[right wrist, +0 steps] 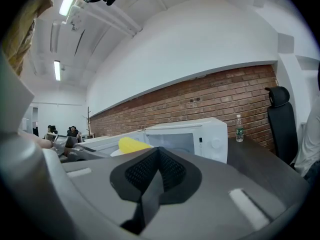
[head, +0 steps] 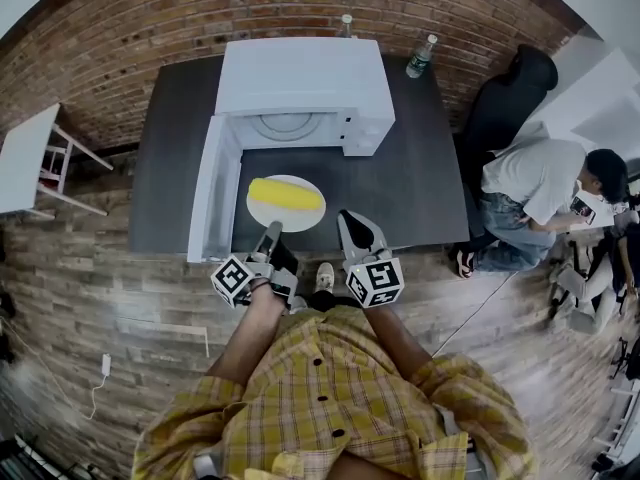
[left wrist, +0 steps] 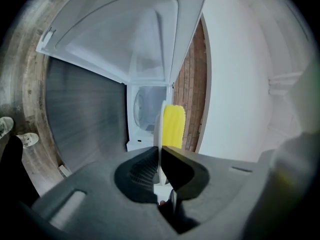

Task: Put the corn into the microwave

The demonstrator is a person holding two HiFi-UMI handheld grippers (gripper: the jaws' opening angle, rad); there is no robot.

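A yellow corn cob (head: 285, 194) lies on a white plate (head: 292, 220) held just above the dark table (head: 420, 188), in front of the white microwave (head: 305, 78). The microwave door (head: 210, 188) stands swung open to the left, and the cavity (head: 288, 126) shows its turntable. My left gripper (head: 268, 232) is shut on the plate's near rim. In the left gripper view the plate (left wrist: 158, 126) runs edge-on between the jaws of the left gripper (left wrist: 159, 156), with the corn (left wrist: 174, 126) beside it. My right gripper (head: 350, 220) hangs beside the plate, right gripper (right wrist: 157, 154) shut and empty.
A water bottle (head: 421, 56) stands at the table's back right and another bottle (head: 346, 23) behind the microwave. A black chair (head: 512, 93) and a seated person (head: 540, 183) are to the right. A white stand (head: 30, 158) is at the left. Brick wall behind.
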